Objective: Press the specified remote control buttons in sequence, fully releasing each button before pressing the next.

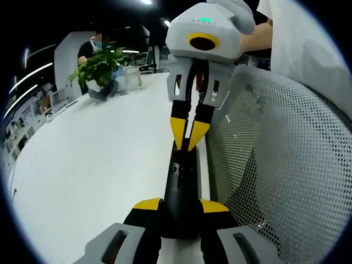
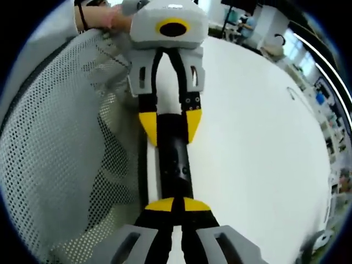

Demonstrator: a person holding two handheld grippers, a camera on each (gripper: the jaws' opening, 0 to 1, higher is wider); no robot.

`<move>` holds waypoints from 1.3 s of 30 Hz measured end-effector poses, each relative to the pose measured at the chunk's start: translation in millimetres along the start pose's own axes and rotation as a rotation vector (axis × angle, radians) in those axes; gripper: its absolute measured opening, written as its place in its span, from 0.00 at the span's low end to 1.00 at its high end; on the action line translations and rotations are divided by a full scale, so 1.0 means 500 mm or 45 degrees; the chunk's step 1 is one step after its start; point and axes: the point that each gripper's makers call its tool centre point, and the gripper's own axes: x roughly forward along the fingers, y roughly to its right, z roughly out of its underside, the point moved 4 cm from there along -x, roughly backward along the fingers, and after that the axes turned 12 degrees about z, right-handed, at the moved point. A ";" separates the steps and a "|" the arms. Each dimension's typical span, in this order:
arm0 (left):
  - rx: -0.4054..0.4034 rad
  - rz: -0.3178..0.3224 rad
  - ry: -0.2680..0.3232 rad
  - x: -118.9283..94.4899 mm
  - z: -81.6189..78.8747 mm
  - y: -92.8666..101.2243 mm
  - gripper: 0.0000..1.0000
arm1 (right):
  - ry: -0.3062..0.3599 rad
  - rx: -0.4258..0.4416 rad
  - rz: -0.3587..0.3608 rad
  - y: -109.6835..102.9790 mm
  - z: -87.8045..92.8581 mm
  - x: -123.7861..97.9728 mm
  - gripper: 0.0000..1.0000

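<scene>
While the left gripper view was examined first, the left tongs were found clamped on the near end of the remote, one yellow pad to each side of its black body. The remote lay lengthwise on the white worktop, close beside a mesh chair back. At its far end the right tongs came down with their yellow tips drawn together to a point, touching or all but touching the remote's face; which button lay beneath could not be told. A potted plant stood well apart at the worktop's far side.

Seen from the right gripper view, the right tongs showed both yellow pads met with no gap, empty, their joined tip over the remote as a single prod. The left tongs gripped the opposite end, pads on both flanks. The chair back ran along one side, the worktop along the other.

Judgement: a press was in hand. To do it well, the holding tongs should keep the remote flat and unmoved. The closed tip should bear straight down on one button, not astride two. It should then lift visibly clear before shifting to the next. Sideways thrust risked sliding the remote toward the chair back.
</scene>
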 end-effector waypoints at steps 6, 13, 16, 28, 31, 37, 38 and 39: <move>0.000 0.001 0.002 0.000 0.001 0.000 0.25 | 0.012 -0.011 0.001 0.003 0.002 0.001 0.00; -0.001 -0.002 0.002 -0.001 0.001 0.001 0.25 | 0.044 0.059 0.002 -0.001 0.004 -0.004 0.02; -0.001 -0.001 0.003 -0.001 0.001 0.001 0.25 | 0.043 0.028 0.018 0.002 0.007 -0.004 0.00; 0.001 0.002 0.004 -0.001 0.001 0.000 0.25 | 0.030 0.016 -0.016 0.006 0.003 0.000 0.00; -0.001 0.003 0.009 -0.001 0.001 0.000 0.25 | 0.023 -0.105 -0.039 0.009 0.001 0.002 0.00; 0.003 0.005 0.010 -0.001 0.001 -0.001 0.25 | 0.010 -0.163 -0.034 0.006 0.001 0.003 0.00; 0.002 0.005 0.010 -0.001 0.001 -0.001 0.25 | 0.018 -0.131 -0.032 0.007 0.002 0.002 0.00; 0.002 0.005 0.010 -0.001 0.001 0.000 0.25 | 0.026 -0.087 -0.031 0.008 0.002 0.002 0.00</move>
